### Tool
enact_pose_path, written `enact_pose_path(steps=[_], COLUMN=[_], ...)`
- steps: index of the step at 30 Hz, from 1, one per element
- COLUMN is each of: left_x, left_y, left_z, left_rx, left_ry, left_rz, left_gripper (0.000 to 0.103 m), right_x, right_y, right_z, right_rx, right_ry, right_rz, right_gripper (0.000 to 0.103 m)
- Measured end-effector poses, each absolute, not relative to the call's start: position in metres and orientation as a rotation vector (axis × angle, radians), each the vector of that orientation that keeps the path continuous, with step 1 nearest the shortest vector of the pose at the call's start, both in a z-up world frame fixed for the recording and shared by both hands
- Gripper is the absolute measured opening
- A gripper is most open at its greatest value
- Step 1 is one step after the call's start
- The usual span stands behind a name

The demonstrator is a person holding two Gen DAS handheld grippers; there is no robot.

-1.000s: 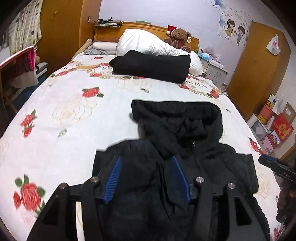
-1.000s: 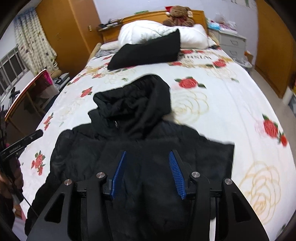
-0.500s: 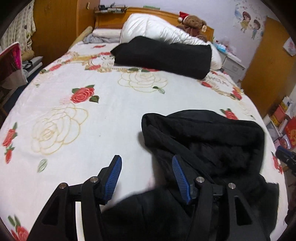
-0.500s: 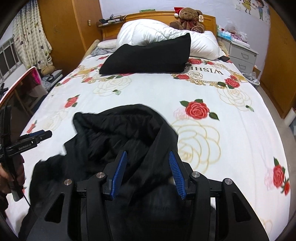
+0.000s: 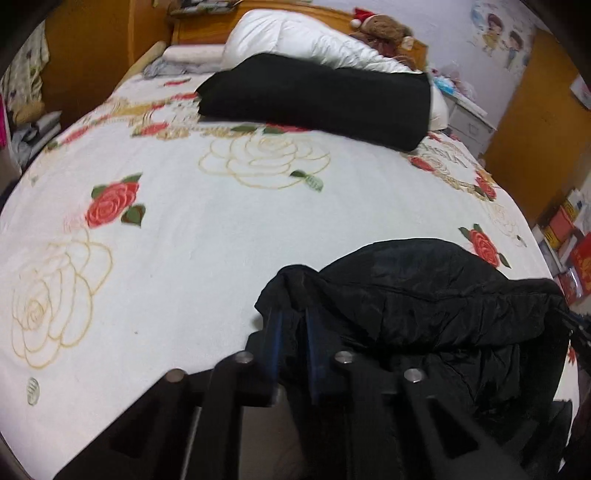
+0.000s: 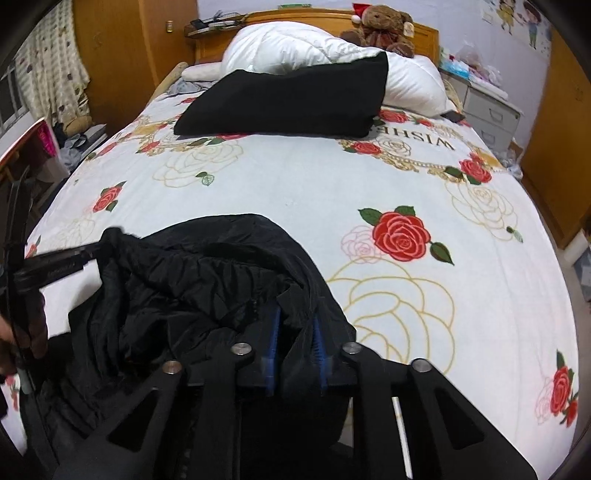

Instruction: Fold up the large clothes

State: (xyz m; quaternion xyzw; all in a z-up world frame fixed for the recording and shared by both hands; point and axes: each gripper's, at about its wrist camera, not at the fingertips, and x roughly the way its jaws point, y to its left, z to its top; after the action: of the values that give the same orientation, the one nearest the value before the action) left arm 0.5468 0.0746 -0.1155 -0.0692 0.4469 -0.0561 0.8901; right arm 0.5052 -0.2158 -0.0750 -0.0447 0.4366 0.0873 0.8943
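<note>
A black hooded jacket [image 5: 424,295] lies crumpled on the rose-print bedsheet [image 5: 221,221]. In the left wrist view my left gripper [image 5: 294,321] is closing at the jacket's left edge, and a ridge of black fabric is pinched between its blue pads. In the right wrist view my right gripper [image 6: 295,325] is closing too, with a fold of the jacket [image 6: 207,280] squeezed between its pads at the garment's right edge. The left gripper [image 6: 62,264] also shows at the far left of that view, held by a hand.
A folded black garment [image 5: 317,99] lies across the head of the bed, in front of a white duvet [image 5: 303,40] and a teddy bear [image 6: 384,26]. A nightstand [image 6: 487,110] and wooden wardrobes flank the bed. Bare sheet stretches between jacket and folded garment.
Both grippers have travelled forward along the jacket toward its hood end. Their jaws, wide apart before, have drawn together on black fabric, and the jacket's edge is bunched up.
</note>
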Motion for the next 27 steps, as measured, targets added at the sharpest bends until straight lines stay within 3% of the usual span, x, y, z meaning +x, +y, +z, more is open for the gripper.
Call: enact_pose_path(steps=[7, 14, 23, 26, 27], left_x=[0.477, 0.359, 0.249, 0.226, 0.220], left_y=[0.084, 0.095, 0.106, 0.109, 0.110], left_z=[-0.053, 0.003, -0.042, -0.037, -0.031], left_rx=[-0.158, -0.183, -0.228, -0.230, -0.231], left_ry=[0.764, 0.646, 0.903, 0.917, 0.914], left_rz=[-0.176, -0.242, -0.222, -0.215, -0.209], left_gripper=[0.006, 0.006, 0.007, 0.007, 0.007], right_x=[0.449, 0.337, 0.249, 0.231, 0.229], right_y=[-0.228, -0.227, -0.244, -0.251, -0.253], right_z=[-0.030, -0.005, -0.049, -0.029, -0.023], right_rx=[-0.050, -0.017, 0.074, 0.090, 0.098], right_ry=[0.819, 0.766, 0.989, 0.962, 0.952], right_rz=[0.225, 0.291, 0.317, 0.322, 0.324], right_gripper=[0.011, 0.011, 0.013, 0.026, 0.037])
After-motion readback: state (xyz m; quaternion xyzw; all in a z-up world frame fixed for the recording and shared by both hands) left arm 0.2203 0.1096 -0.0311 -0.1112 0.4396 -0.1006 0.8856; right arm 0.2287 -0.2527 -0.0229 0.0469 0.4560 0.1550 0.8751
